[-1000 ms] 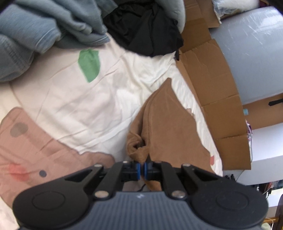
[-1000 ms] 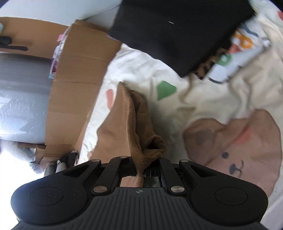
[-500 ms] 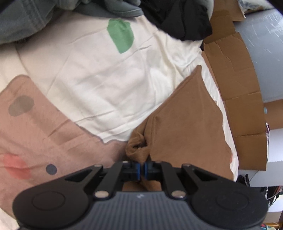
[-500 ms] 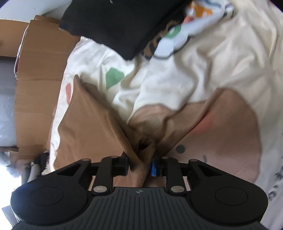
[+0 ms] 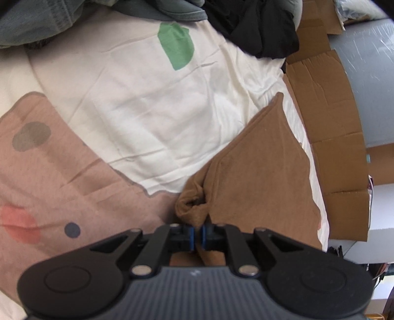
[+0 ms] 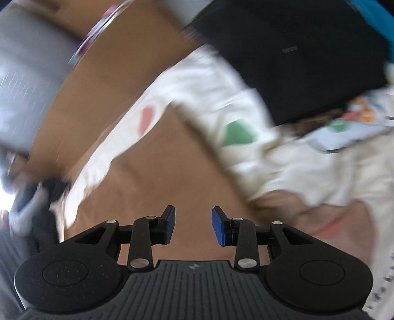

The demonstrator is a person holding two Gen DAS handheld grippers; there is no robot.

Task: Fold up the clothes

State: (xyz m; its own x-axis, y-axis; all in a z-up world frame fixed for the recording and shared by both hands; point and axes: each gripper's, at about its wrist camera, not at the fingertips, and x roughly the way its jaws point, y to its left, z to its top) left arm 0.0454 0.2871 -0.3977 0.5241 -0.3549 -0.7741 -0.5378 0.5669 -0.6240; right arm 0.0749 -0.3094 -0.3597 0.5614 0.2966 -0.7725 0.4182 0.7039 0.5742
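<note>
A tan-brown garment point(image 5: 261, 172) lies on the cream printed bedsheet point(image 5: 147, 103), near the bed's right edge. In the left wrist view my left gripper point(image 5: 196, 233) is shut on a bunched corner of that garment. The right wrist view is blurred by motion; there the brown garment point(image 6: 157, 172) spreads flat under my right gripper point(image 6: 193, 225), which is open with nothing between its blue pads.
Flattened cardboard point(image 5: 327, 128) lines the bed's right side beside a grey wrapped roll point(image 5: 367, 81). A black garment point(image 5: 253, 27) and grey-blue clothes point(image 5: 39, 22) are piled at the far end. A folded black garment point(image 6: 303, 54) and a printed fabric point(image 6: 349, 125) lie on the sheet.
My right gripper has let go of the brown garment and opened, and its view has swung quickly. The left gripper still holds its corner, with the garment now lying flatter.
</note>
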